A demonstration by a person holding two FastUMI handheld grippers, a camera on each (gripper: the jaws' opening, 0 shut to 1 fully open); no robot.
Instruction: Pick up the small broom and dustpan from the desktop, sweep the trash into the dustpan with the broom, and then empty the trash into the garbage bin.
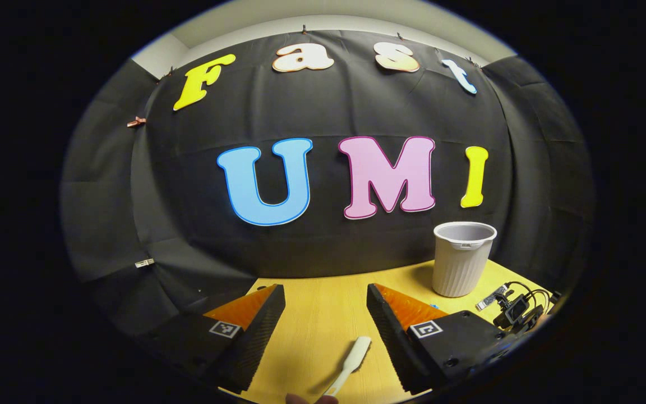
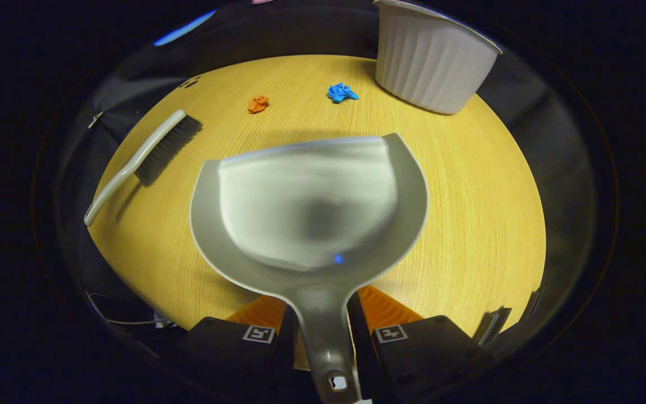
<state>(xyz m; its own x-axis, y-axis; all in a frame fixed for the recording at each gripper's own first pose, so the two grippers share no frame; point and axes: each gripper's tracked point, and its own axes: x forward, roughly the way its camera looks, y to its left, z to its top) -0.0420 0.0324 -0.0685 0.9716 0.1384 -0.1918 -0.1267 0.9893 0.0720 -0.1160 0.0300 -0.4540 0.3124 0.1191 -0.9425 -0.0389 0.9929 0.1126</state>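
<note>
Yellow wooden desktop (image 2: pixel 469 185) carries the broom (image 2: pixel 149 154) at one side, two scraps of trash, orange (image 2: pixel 257 103) and blue (image 2: pixel 341 92), and the white bin (image 2: pixel 432 59) at the back. The right gripper (image 2: pixel 323 331) has its fingers closed on the dustpan (image 2: pixel 312 202) handle, the pan seemingly raised. The left gripper (image 1: pixel 326 331) hangs with fingers wide, the broom handle (image 1: pixel 351 359) lying between them. A grasp near the handle's end could let the broom tip; an unsteady pan may scatter scraps.

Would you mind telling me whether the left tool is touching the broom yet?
Apart. In the left gripper view the left tool stands open, and bare desktop shows between each finger and the broom lying below the gap.
</note>
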